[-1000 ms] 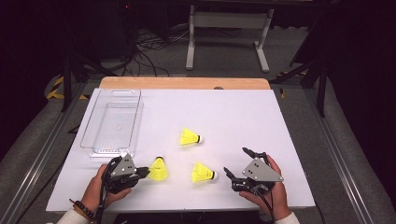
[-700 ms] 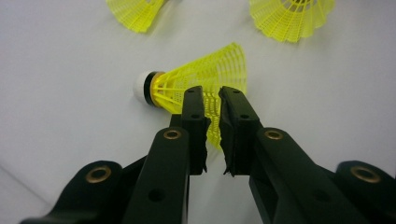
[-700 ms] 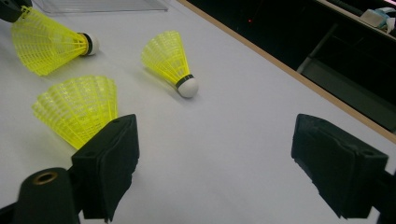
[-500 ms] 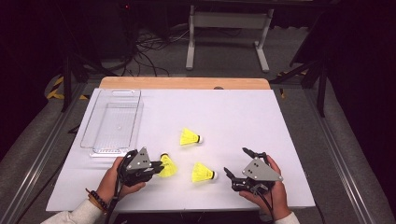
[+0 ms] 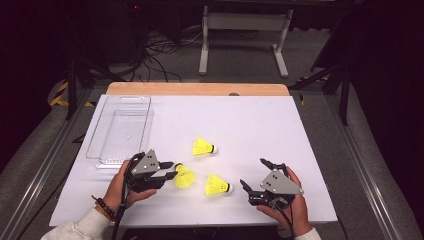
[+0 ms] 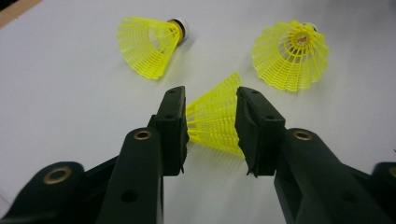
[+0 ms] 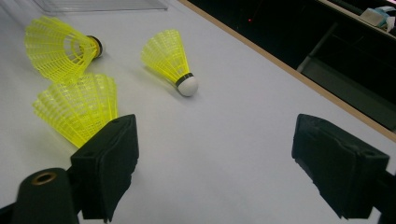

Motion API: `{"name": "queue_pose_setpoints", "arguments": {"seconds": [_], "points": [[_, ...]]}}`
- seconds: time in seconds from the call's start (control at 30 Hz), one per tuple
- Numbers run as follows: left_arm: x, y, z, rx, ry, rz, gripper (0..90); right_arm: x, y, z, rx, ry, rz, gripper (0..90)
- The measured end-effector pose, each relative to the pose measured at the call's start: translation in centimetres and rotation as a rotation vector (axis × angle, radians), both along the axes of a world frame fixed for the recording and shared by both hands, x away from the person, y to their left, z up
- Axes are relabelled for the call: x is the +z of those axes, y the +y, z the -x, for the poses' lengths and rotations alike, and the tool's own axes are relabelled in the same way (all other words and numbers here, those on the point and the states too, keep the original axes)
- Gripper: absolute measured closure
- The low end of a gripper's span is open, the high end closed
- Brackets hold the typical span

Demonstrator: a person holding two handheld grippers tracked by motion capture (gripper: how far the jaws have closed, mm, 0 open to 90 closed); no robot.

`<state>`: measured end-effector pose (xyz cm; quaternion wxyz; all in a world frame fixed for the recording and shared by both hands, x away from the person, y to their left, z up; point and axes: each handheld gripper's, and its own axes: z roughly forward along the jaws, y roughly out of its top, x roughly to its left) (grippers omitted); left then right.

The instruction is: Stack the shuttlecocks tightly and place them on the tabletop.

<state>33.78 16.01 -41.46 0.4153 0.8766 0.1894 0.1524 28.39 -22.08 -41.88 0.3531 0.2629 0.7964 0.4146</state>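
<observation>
Yellow shuttlecock (image 6: 212, 122) lies on the white tabletop (image 5: 280, 125) between the left tongs (image 5: 170, 170), which have just been opening around its skirt. Right tongs (image 5: 254, 175) gape wide, holding nothing. Beyond, the clear tray (image 5: 111, 155) stands bare.

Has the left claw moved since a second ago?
Yes. The left claw has shifted rightward, away from the clear tray, its jaws just opening around the nearest shuttlecock.

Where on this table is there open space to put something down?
The white table is bare across its far half, right of the clear tray, and along the right edge. It is crowded near the front, where three shuttlecocks lie between the grippers.
</observation>
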Motion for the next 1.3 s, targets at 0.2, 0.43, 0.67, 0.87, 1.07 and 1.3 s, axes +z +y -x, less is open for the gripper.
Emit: {"name": "queue_pose_setpoints", "arguments": {"seconds": [0.2, 0.43, 0.67, 0.87, 1.07, 1.3], "points": [[-0.3, 0.2, -0.1, 0.027, -0.046, -0.117, 57.7, 0.0, 0.0, 0.0, 0.000, 0.000, 0.002, 15.7], [-1.5, 0.0, -0.5, -0.003, -0.024, -0.239, 53.1, 0.0, 0.0, 0.1, 0.002, 0.000, 0.003, 15.8], [-1.9, -0.8, -1.1, 0.000, -0.024, -0.262, 49.5, -0.1, 0.0, 0.0, 0.001, 0.006, 0.005, 15.7], [-2.4, -2.1, -1.7, -0.049, -0.012, -0.294, 44.8, -0.1, 0.1, 0.0, 0.001, 0.010, 0.005, 15.7], [-2.3, -3.1, -2.1, -0.085, -0.014, -0.316, 34.6, -0.2, 0.0, 0.0, 0.001, 0.014, 0.004, 15.7], [-2.0, -4.6, -3.4, -0.124, -0.008, -0.299, 30.7, -0.3, 0.0, -0.1, 0.001, 0.024, 0.003, 15.7]]}}
